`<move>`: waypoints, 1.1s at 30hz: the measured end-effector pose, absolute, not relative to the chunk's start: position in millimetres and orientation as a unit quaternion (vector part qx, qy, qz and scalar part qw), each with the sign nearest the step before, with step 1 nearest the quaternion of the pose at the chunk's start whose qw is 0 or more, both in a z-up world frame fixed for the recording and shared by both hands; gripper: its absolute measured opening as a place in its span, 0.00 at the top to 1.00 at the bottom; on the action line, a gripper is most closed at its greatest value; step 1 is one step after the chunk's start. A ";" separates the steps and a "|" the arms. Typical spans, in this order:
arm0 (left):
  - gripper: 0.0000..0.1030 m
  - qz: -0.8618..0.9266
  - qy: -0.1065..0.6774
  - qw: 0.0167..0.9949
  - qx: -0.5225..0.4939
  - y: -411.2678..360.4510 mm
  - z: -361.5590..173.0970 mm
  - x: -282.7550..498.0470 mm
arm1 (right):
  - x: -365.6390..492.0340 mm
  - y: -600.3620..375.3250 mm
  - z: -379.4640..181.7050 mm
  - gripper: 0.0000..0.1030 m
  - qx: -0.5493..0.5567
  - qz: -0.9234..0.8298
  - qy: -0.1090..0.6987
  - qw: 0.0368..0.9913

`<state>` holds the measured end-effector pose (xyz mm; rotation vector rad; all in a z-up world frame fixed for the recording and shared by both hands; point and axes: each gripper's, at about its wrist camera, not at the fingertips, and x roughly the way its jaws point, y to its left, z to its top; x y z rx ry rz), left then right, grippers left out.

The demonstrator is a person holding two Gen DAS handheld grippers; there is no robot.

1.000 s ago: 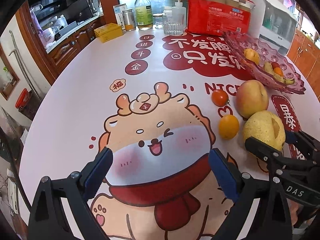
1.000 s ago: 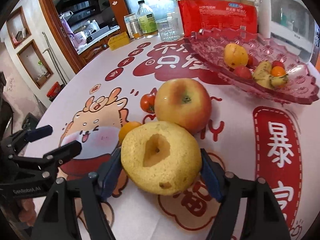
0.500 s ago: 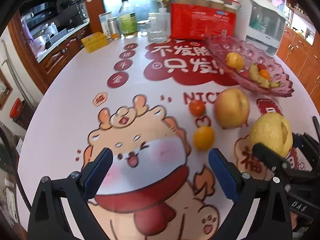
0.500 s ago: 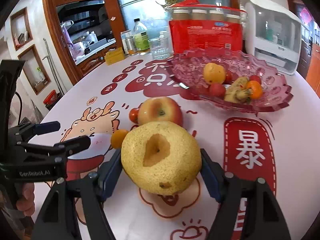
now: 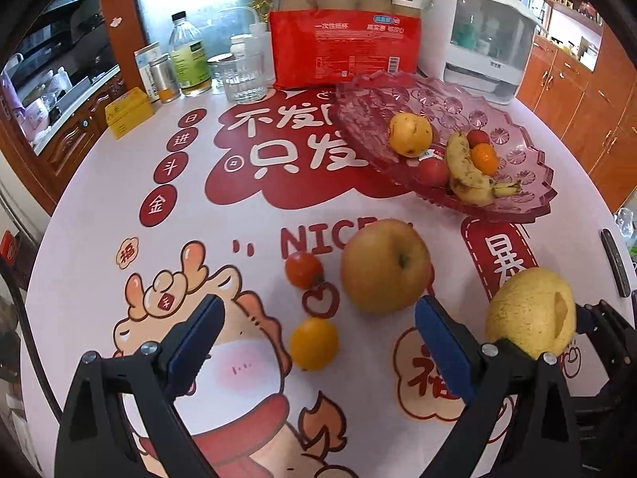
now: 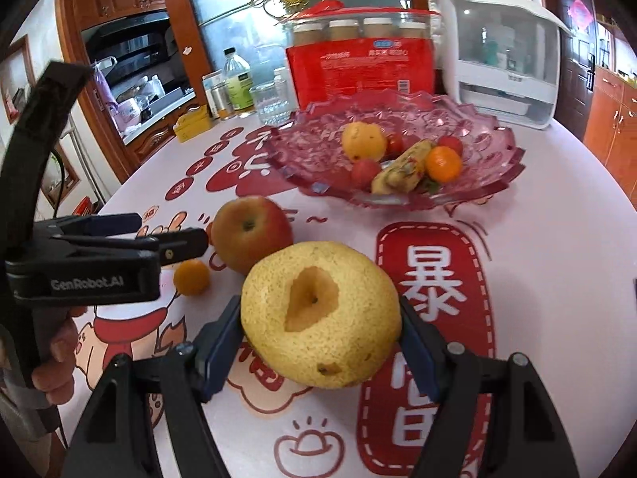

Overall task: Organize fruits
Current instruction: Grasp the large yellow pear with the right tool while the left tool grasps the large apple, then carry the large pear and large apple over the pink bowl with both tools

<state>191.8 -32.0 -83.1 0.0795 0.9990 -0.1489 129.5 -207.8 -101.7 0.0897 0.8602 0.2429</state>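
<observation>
The right tongs (image 6: 320,330) grip a yellow pear (image 6: 320,314), held above the tabletop (image 6: 557,247) in front of the pink bowl (image 6: 493,167). The left tongs (image 5: 316,342) hang open over a small orange (image 5: 313,343); an apple (image 5: 386,265) and tomato (image 5: 304,269) lie just beyond.

Round table (image 5: 91,215) under a white cloth printed with red cartoon dragon, wooden cabinets (image 5: 577,91) far right of the claw, dark kitchen alcove (image 6: 131,63) far left, frosted glass panel (image 5: 223,8) straight ahead, bright, even light
</observation>
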 end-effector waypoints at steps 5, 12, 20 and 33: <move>0.07 -0.080 0.487 0.869 0.033 -34.1 -81.7 197.6 | 129.3 -218.6 -76.9 0.29 0.038 0.099 0.410 0.906; 0.07 -0.089 0.494 0.864 0.049 -48.6 -86.8 206.8 | 130.0 -238.1 -45.3 0.29 0.048 0.088 0.388 0.916; 0.17 -0.106 0.499 0.857 0.078 -76.6 -100.8 220.6 | 131.2 -248.1 -47.6 0.29 0.054 0.083 0.392 0.914; 0.36 -0.106 0.534 0.836 0.069 -87.4 -128.2 235.4 | 132.6 -249.6 -53.0 0.29 0.056 0.085 0.398 0.912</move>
